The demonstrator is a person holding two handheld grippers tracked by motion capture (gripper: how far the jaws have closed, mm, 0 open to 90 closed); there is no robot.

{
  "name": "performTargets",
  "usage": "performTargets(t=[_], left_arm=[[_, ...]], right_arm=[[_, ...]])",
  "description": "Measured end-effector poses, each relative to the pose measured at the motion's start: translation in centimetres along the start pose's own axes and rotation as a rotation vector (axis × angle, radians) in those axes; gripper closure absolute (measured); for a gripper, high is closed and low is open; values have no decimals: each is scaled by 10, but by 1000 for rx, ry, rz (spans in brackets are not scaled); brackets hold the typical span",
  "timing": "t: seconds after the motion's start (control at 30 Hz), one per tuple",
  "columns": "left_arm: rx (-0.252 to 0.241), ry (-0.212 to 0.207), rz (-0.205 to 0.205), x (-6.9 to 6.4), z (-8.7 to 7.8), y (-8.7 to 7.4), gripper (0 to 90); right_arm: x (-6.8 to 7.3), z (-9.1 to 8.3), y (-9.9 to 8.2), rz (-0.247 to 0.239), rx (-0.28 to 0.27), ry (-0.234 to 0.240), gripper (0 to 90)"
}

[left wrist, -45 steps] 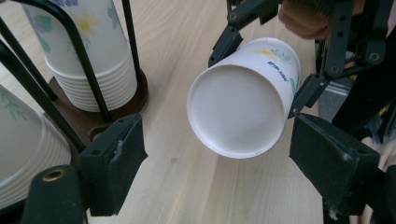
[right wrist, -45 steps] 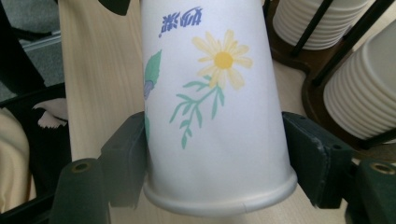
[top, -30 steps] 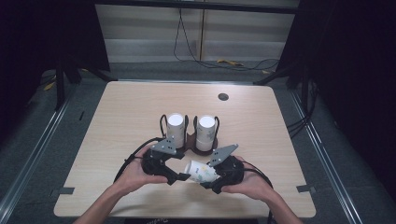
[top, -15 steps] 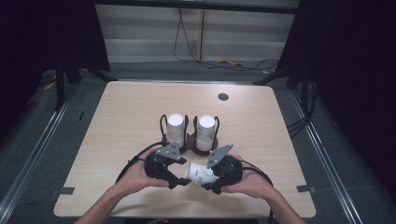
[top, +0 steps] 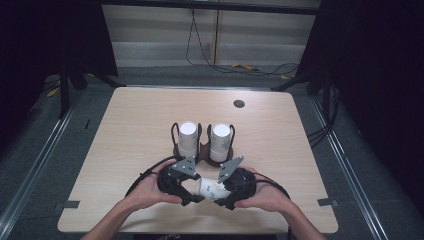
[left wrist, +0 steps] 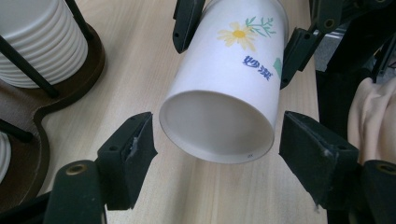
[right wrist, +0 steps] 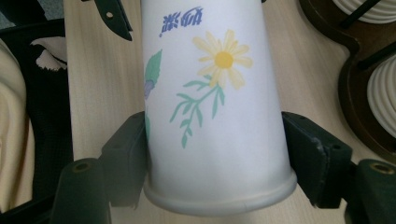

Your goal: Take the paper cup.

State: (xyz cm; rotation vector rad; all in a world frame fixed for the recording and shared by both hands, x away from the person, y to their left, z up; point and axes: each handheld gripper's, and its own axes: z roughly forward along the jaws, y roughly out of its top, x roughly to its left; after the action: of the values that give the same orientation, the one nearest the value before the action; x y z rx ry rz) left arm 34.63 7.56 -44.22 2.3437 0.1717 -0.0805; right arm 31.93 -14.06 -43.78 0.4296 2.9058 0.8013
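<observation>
Paper cup (left wrist: 224,88), smooth, tapered, daisy-printed, lies sideways.

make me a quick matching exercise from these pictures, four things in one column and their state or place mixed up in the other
Things:
1. paper cup
2. left gripper
3. right gripper
4. cup stacks

States or places:
A. upright in the dark holder on the table
B. shut on the cup's rim end
C. lying sideways between both grippers
D. jaws either side of the cup's narrow end, gaps showing, having just been closing

Pairs: 1-C, 2-D, 3-B, 4-A
</observation>
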Motion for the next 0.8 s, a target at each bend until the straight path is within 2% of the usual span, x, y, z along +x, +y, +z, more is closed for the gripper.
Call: performTargets(t=[0.1, 0.37, 0.43, 0.47, 0.7, 0.8], left_arm=[[3, 4, -4, 1, 0, 0, 266], [25, -15, 21, 0, 2, 0, 261], [34, -12, 18, -1, 2, 0, 261], [25, -11, -2, -1, 3, 0, 273], [55, -34, 23, -1, 3, 0, 291], [60, -29, 23, -2, 6, 0, 288]], right_arm=[[1, 2, 1, -2, 2, 2, 287], [2, 6, 5, -20, 3, 11, 286], [2, 7, 6, -22, 2, 13, 287], [3, 7, 7, -22, 6, 14, 287], [3, 10, 9, -34, 14, 19, 287], [4, 11, 10, -40, 10, 22, 287]])
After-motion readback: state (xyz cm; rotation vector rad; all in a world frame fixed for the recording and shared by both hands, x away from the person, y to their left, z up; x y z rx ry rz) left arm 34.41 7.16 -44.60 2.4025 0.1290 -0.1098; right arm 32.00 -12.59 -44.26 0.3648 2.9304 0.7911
